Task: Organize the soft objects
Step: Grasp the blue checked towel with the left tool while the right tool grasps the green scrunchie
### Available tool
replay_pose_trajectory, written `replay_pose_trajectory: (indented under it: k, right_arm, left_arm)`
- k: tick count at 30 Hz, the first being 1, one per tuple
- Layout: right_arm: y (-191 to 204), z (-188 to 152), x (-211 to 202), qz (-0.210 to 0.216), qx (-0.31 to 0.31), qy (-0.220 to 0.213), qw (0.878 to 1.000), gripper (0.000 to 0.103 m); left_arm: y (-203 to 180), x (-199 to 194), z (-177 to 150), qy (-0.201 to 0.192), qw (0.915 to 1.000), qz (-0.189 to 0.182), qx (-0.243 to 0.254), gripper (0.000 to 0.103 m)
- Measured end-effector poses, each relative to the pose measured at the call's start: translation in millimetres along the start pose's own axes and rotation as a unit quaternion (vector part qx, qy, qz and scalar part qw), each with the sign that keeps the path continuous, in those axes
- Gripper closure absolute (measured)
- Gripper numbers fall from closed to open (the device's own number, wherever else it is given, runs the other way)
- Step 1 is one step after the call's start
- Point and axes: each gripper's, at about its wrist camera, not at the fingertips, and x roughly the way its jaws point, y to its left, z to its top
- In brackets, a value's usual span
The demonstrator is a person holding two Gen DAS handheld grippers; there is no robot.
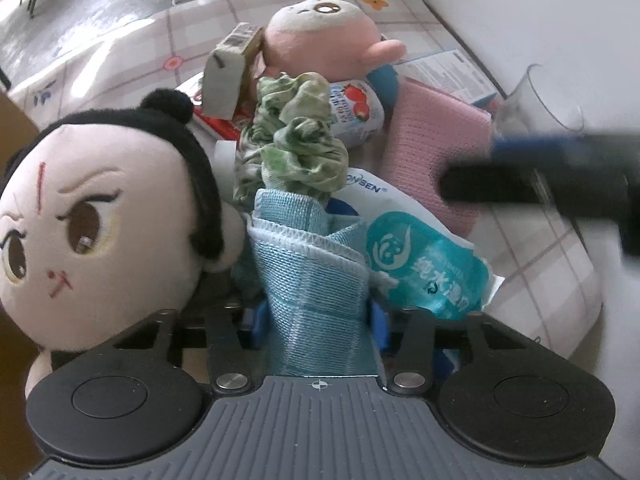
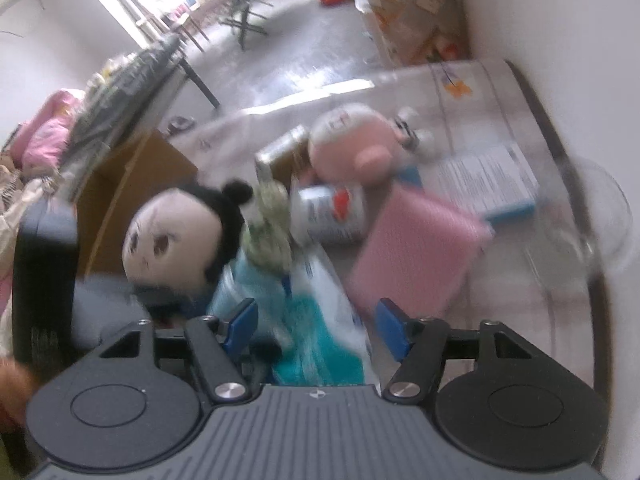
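while the left claw [image 1: 318, 320] is clenched on the light blue cloth [image 1: 308, 280], which runs lengthwise straight ahead from between its blue pads toward the green scrunchie [image 1: 296, 140], the right claw [image 2: 316, 328] hangs released over the teal wet-wipe pack [image 2: 320, 336]. the pack's white end reads "…onsben"; its other print is unclear to me. both lie on the checked worktop [image 1: 540, 264], just beside the black-haired doll [image 1: 80, 220].

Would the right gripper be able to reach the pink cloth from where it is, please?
Probably yes. The right gripper stands open, and the pink cloth lies uncovered just ahead to its right. Only the wipes pack lies beneath the jaws, not over the cloth.
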Motion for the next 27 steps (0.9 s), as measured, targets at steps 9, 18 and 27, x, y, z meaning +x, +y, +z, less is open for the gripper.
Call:
replay_pose_trajectory:
  k: [9,18,27]
  right_arm:
    - [25.1,51.3,50.3,0.035,-0.052,-0.010,0.998,0.026]
    - [38.2,44.8,93.6,0.031,-0.084,0.029,0.996,0.067]
    - [31.6,38.4,54.6,0.037,-0.063,0.005,0.997,0.084]
  left_arm:
    - [21.2,-28.4,-13.3,-0.015,0.9984,0.016,-0.051,0.082]
    - [19.3,-45.1,-22.5,-0.034,0.9966,0.032,-0.068,0.083]
    - [11.9,-84.6,-22.1,-0.080,0.9945,0.037,-0.055,0.083]
